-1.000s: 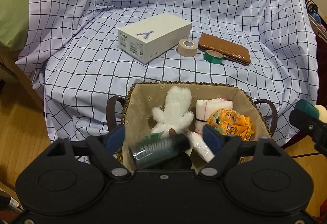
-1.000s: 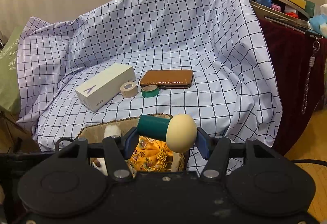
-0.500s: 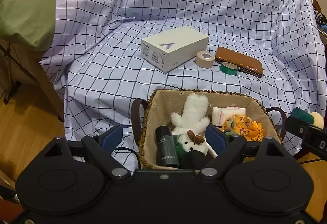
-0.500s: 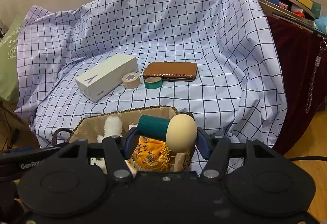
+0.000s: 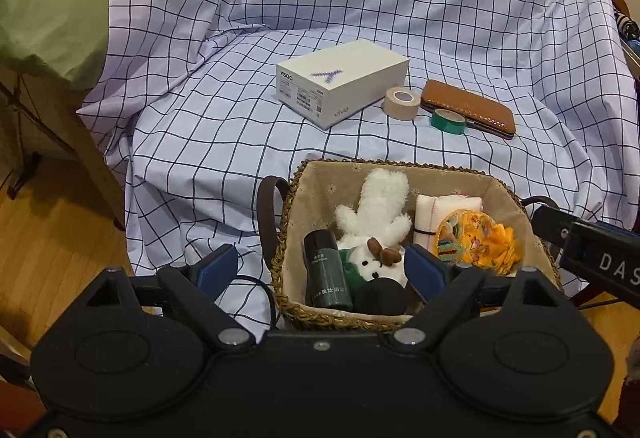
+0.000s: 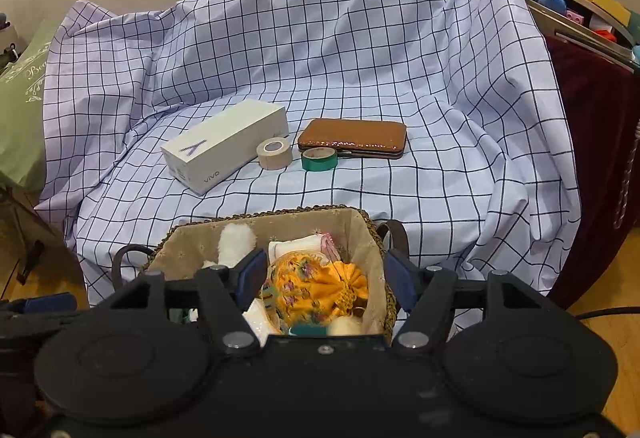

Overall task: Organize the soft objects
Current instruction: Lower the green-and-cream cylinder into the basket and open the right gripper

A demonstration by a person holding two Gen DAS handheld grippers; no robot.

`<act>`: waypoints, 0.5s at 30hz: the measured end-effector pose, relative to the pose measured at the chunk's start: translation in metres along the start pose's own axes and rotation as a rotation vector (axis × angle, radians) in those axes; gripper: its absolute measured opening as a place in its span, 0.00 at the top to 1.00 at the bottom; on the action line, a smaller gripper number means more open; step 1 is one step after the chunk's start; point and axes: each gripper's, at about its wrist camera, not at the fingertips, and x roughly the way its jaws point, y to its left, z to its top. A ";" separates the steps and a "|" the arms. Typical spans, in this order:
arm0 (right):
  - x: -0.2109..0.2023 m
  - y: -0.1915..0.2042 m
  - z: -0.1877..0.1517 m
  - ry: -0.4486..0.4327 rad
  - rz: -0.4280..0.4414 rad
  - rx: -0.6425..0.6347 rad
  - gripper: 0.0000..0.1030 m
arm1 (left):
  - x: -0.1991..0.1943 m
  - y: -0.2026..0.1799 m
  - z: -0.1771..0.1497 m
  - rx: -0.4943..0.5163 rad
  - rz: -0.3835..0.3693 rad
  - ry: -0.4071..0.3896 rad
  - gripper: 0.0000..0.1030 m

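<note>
Basket holds plush toy, dark bottle — yellow pouch too.

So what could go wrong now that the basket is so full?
The right gripper fingers are opening with nothing pinched. The green-and-cream toy lies by the orange pouch, low at the near side, and might roll out. The basket seems to sit near the checked cloth's front edge, so a bump could tip it. The dark bottle looks hard, so it may be wrongly sorted.

i see a checked sheet carrying: white box, beige tape roll, green tape roll, brown case, woven basket.
</note>
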 end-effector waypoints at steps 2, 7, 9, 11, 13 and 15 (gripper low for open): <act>-0.002 -0.002 -0.001 -0.001 -0.002 0.001 0.37 | 0.000 0.000 -0.001 0.001 -0.001 0.000 0.14; -0.007 -0.002 -0.004 -0.010 -0.024 -0.031 0.30 | -0.002 -0.002 -0.001 0.011 0.002 -0.003 0.12; -0.008 -0.003 -0.004 -0.007 -0.026 -0.040 0.29 | -0.002 -0.002 -0.001 0.015 0.004 -0.004 0.12; -0.009 -0.005 -0.005 0.002 -0.025 -0.040 0.27 | -0.002 -0.003 -0.002 0.021 0.004 -0.004 0.12; -0.011 -0.005 -0.005 0.010 -0.028 -0.040 0.25 | -0.003 -0.003 -0.002 0.025 0.003 -0.004 0.12; -0.011 -0.006 -0.006 0.018 -0.033 -0.044 0.25 | -0.003 -0.004 -0.003 0.030 0.004 -0.004 0.12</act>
